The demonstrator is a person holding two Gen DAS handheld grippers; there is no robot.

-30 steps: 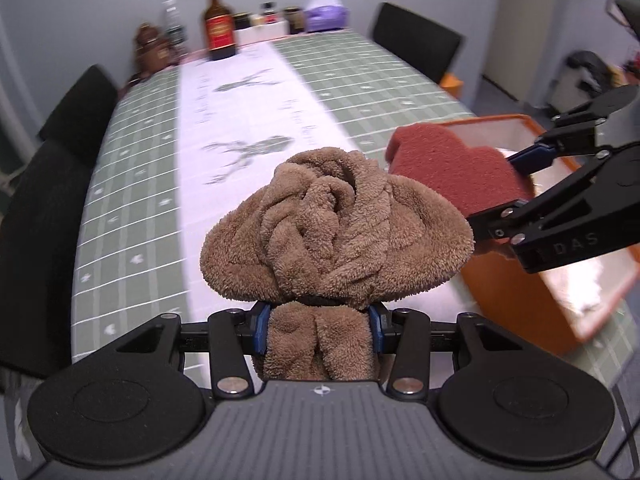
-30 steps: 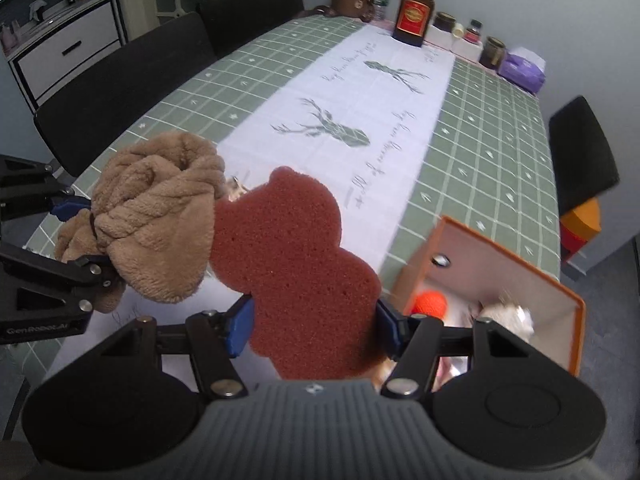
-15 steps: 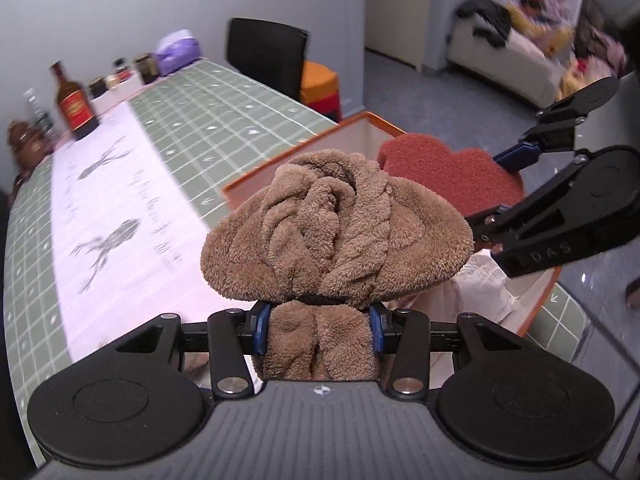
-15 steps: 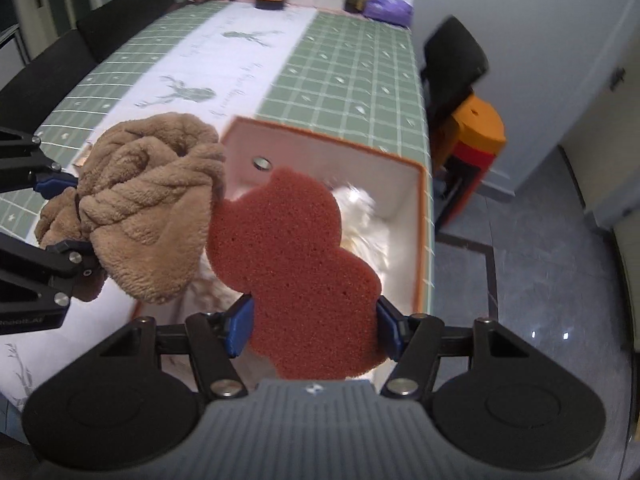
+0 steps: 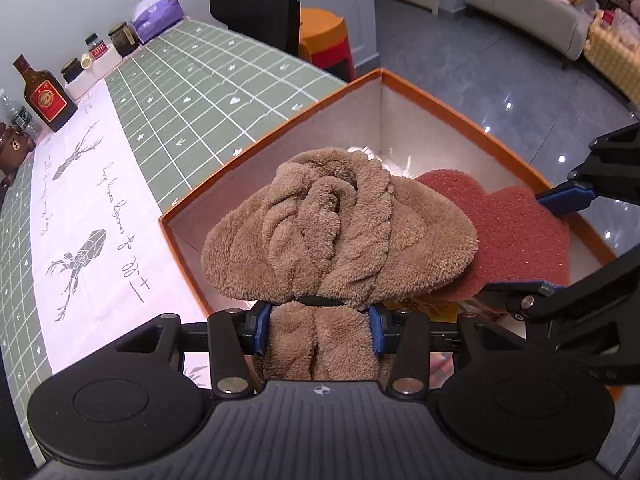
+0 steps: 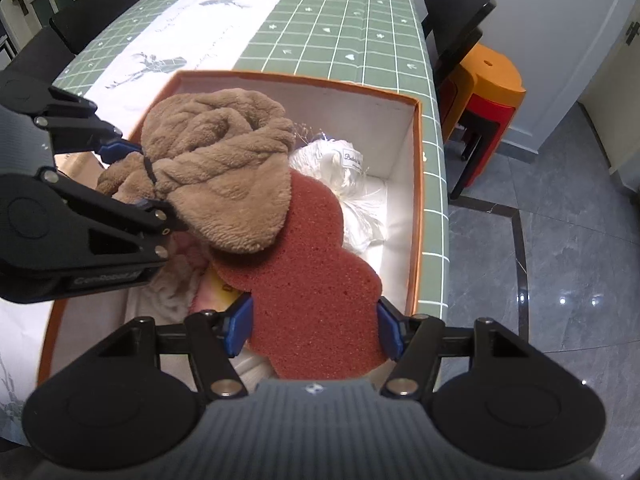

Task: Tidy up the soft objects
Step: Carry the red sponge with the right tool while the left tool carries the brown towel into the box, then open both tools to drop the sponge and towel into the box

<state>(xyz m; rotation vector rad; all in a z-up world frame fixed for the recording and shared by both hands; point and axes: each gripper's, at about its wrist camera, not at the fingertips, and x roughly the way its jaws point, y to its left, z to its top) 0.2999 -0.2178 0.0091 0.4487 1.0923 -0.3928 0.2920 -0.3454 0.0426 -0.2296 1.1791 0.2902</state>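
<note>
My left gripper (image 5: 319, 330) is shut on a brown plush towel bundle (image 5: 336, 228), tied with a black band, held over the orange box (image 5: 452, 100). The right gripper (image 6: 315, 326) is shut on a dark red sponge (image 6: 316, 280) with a lobed outline, also above the box interior. In the right wrist view the left gripper (image 6: 134, 178) comes in from the left with the towel bundle (image 6: 224, 168) overlapping the sponge's far lobe. The left wrist view shows the sponge (image 5: 508, 232) to the right behind the towel, clamped by the right gripper (image 5: 556, 240). White yarn (image 6: 352, 176) lies inside the box (image 6: 416, 200).
The box sits at the corner of a table (image 5: 224, 72) with a green checked cloth and white runner. Bottles and jars (image 5: 44, 96) stand at the far end. A black chair (image 6: 456, 4) and stacked orange and red stools (image 6: 488, 88) stand beside the table edge. Pale soft items fill the box's near side.
Both grippers have swung from over the table runner to above the orange box and sunk lower, still holding the towel bundle and the sponge. The box interior now lies under them.
</note>
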